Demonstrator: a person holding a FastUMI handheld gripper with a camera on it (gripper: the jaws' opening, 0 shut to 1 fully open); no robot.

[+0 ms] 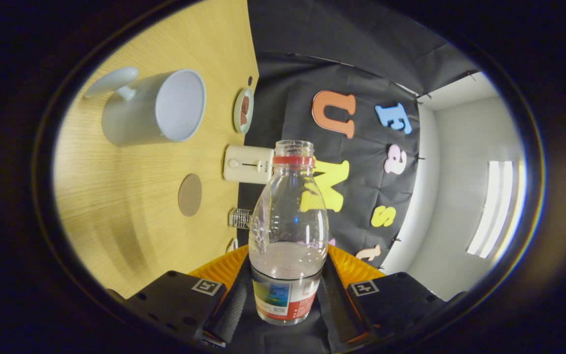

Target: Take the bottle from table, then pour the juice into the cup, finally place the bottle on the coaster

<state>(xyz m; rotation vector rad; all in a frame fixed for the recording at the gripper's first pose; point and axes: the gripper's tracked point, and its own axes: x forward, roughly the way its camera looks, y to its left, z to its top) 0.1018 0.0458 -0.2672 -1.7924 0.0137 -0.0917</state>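
bottle gripped and tipped, with the cup off to the side on the wooden table.

the white cup stands on the table, a round brown coaster near it; beyond these sit a small dish and a cream box at the table's far edge. the gripper is closed on the clear bottle, both fingers pressing its labelled lower part. the bottle is open, with a red ring at its neck and a little pale liquid low inside.

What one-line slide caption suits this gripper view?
Gripper shut on uncapped bottle, rolled sideways, with white cup and round coaster beyond on the wooden table.
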